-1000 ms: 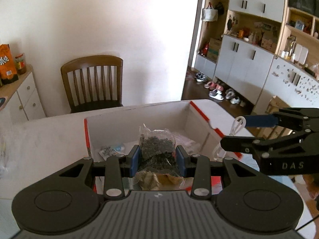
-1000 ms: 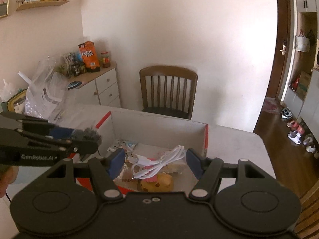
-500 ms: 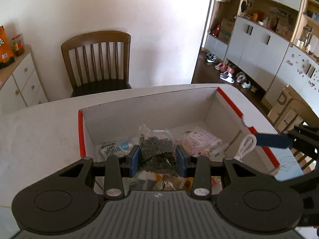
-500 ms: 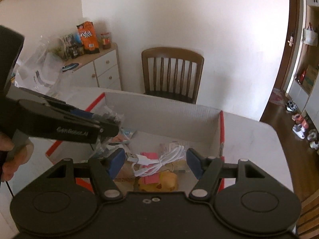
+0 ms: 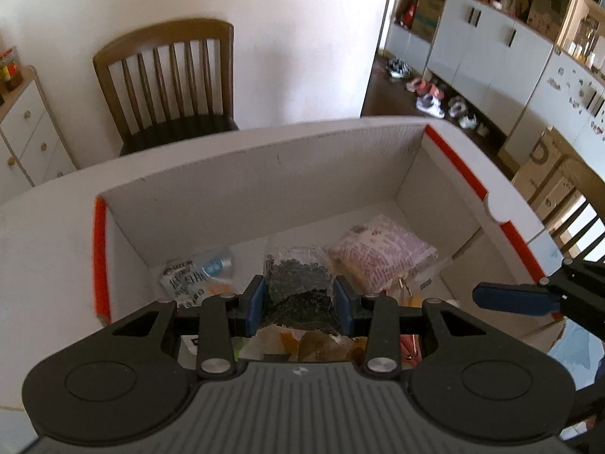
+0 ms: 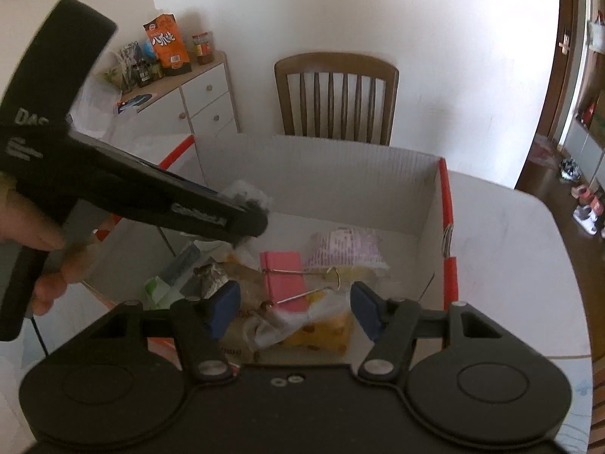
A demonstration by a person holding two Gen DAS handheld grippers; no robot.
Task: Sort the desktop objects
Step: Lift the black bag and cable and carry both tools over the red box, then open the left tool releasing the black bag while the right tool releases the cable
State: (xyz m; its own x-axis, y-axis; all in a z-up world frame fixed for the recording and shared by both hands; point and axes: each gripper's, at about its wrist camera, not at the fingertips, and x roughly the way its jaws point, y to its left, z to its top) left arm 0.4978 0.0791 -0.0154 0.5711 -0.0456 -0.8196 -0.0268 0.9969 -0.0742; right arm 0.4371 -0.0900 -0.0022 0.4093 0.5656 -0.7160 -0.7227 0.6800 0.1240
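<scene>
Your left gripper [image 5: 298, 299] pinches a clear bag of dark beads [image 5: 297, 283] over the open box [image 5: 257, 185]. Inside lie a pink-printed packet [image 5: 382, 257] toward the right wall and a white sachet [image 5: 189, 278] toward the left wall. Your right gripper's blue finger [image 5: 510, 299] pokes over the right rim.

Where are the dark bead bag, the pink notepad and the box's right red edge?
dark bead bag [image 5: 297, 278]: left wrist view, middle of the bag.
pink notepad [image 6: 284, 276]: right wrist view, cover centre.
box's right red edge [image 6: 447, 204]: right wrist view, rim strip.
</scene>
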